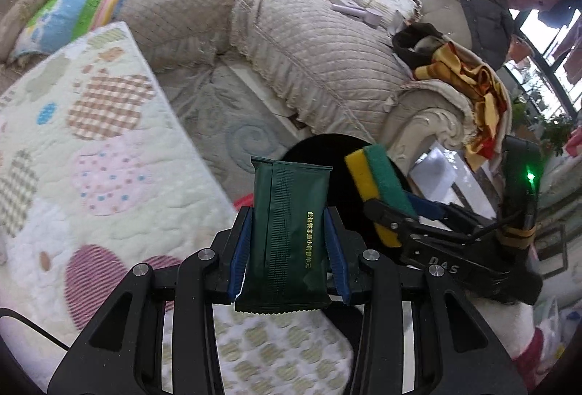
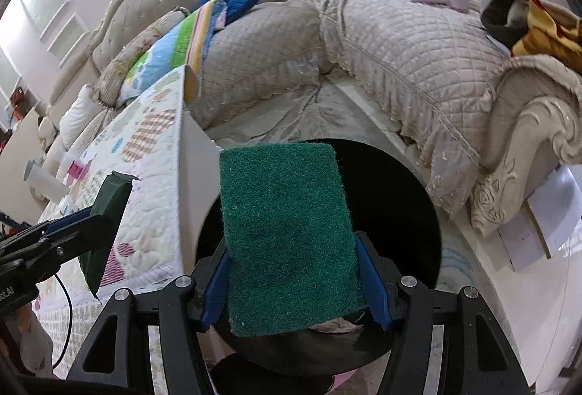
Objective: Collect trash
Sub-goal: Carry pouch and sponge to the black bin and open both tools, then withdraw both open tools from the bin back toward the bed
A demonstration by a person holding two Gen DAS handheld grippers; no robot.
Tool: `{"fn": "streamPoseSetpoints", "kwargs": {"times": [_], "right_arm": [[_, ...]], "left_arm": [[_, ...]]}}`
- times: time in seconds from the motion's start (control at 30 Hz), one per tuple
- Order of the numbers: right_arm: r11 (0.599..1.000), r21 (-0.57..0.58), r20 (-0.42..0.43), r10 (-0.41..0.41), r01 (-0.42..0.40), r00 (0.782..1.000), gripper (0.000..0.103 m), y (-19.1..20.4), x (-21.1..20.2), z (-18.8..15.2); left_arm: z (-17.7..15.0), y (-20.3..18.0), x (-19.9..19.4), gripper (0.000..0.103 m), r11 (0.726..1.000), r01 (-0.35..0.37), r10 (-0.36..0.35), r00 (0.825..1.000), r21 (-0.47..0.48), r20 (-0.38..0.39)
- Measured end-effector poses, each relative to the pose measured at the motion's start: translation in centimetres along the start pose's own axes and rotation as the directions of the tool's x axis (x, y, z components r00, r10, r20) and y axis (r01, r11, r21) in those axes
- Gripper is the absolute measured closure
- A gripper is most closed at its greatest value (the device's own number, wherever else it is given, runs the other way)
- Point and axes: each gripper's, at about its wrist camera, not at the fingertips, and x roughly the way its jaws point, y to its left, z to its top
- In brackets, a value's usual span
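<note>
We hold a dark green packet (image 1: 289, 235) in our left gripper (image 1: 289, 249), the blue pads (image 1: 240, 249) pressed against its two long sides, its serrated end toward the camera. Our right gripper (image 2: 294, 271) grips a sponge (image 2: 289, 238), green scouring face up, with a yellow layer that shows only in the left wrist view. Both grippers are clamped on their loads.

The sponge hangs over the open mouth of a black bin (image 2: 418, 213) that stands on the floor just beside the corner of the table (image 2: 152, 176), which is covered by a quilted cloth with pastel patches. The packet is near the table's edge, beside that same corner; in the left wrist view the bin's rim peeks out behind it.

Farther along the table, near its far left edge, lie a white bottle (image 2: 43, 182) and a small pink item (image 2: 76, 169). Beyond the bin runs a beige quilted sofa (image 2: 400, 42) strewn with cushions and clothes.
</note>
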Motion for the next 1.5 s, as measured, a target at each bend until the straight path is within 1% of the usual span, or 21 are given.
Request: {"fn": "streamPoseSetpoints", "kwargs": {"times": [0.03,0.1,0.17,0.23,0.3,0.43,0.57,0.63,0.7,0.83,0.93,0.97,1.03,1.07,1.23,1.27,1.37,1.4,1.5], "right_arm": [[1.000,0.009,0.000,0.002,-0.002,1.000,0.042,-0.2,0.0,0.0],[1.000,0.026,0.001,0.007,-0.007,1.000,0.038,-0.6,0.1,0.0],[0.999,0.041,-0.003,0.000,0.000,1.000,0.033,-1.0,0.2,0.1],[0.999,0.054,-0.002,-0.005,0.005,1.000,0.030,-1.3,0.2,0.1],[0.998,0.062,-0.004,-0.007,0.008,1.000,0.029,-1.6,0.1,0.0],[0.998,0.062,-0.019,-0.009,0.010,1.000,0.029,-1.6,0.3,-0.2],[0.999,0.045,-0.026,0.006,-0.005,1.000,0.029,-0.7,0.4,-0.5],[0.999,0.030,-0.030,0.014,-0.013,0.999,0.029,0.0,0.5,-0.6],[1.000,0.010,-0.032,0.025,-0.025,0.999,0.029,1.1,0.5,-0.7],[0.998,-0.026,-0.035,0.063,-0.064,0.997,0.029,3.5,0.5,-0.7],[0.993,-0.062,-0.042,0.102,-0.104,0.994,0.029,6.1,0.7,-0.7],[0.990,-0.078,-0.048,0.116,-0.119,0.992,0.029,7.1,0.8,-0.7],[0.984,-0.109,-0.060,0.136,-0.142,0.989,0.029,9.0,1.2,-0.8],[0.979,-0.130,-0.067,0.147,-0.155,0.987,0.029,10.3,1.4,-0.9],[0.952,-0.216,-0.110,0.195,-0.215,0.975,0.029,15.7,2.8,-1.5],[0.945,-0.237,-0.122,0.200,-0.224,0.972,0.029,17.1,3.1,-1.7],[0.924,-0.288,-0.151,0.215,-0.251,0.965,0.029,20.5,4.0,-2.3],[0.918,-0.303,-0.159,0.218,-0.258,0.963,0.029,21.5,4.3,-2.4],[0.895,-0.349,-0.186,0.226,-0.279,0.956,0.029,24.7,5.4,-3.2]], "left_arm": [[0.1,-0.3,0.4,0.066,1.000,0.012,-0.012,1.000,0.001,-0.007],[0.3,-0.5,0.7,0.065,0.999,0.036,-0.036,0.999,-0.006,-0.006],[0.5,-0.4,1.1,0.060,0.997,0.073,-0.074,0.997,-0.027,-0.019],[0.6,-0.1,1.3,0.048,0.994,0.095,-0.096,0.995,-0.051,-0.024],[0.6,0.2,1.1,0.046,0.992,0.105,-0.106,0.994,-0.063,-0.017],[0.4,0.8,0.7,0.046,0.993,0.094,-0.096,0.995,-0.075,-0.017],[-0.3,2.1,-0.4,0.046,0.997,0.027,-0.028,1.000,-0.066,-0.012],[-0.8,3.0,-1.1,0.046,0.998,0.009,-0.010,1.000,-0.063,-0.009],[-1.5,4.5,-2.3,0.046,0.997,-0.032,0.031,0.999,-0.063,-0.009],[-2.8,8.0,-4.9,0.046,0.992,-0.089,0.089,0.996,-0.085,-0.003],[-3.9,11.6,-7.5,0.046,0.983,-0.127,0.128,0.992,-0.130,0.003],[-4.5,13.2,-8.6,0.046,0.979,-0.138,0.140,0.990,-0.153,0.004],[-5.2,15.0,-10.0,0.046,0.970,-0.167,0.173,0.985,-0.179,0.016],[-6.0,16.5,-11.1,0.046,0.961,-0.193,0.201,0.979,-0.200,0.024],[-9.3,22.1,-14.1,0.046,0.920,-0.243,0.264,0.964,-0.308,0.026],[-10.2,23.5,-14.9,0.046,0.906,-0.254,0.280,0.959,-0.338,0.029],[-12.3,26.2,-16.2,0.046,0.875,-0.276,0.313,0.949,-0.397,0.029],[-13.3,27.6,-16.9,0.046,0.859,-0.285,0.327,0.945,-0.425,0.027],[-15.0,30.2,-17.8,0.046,0.825,-0.301,0.351,0.936,-0.479,0.017]]}}
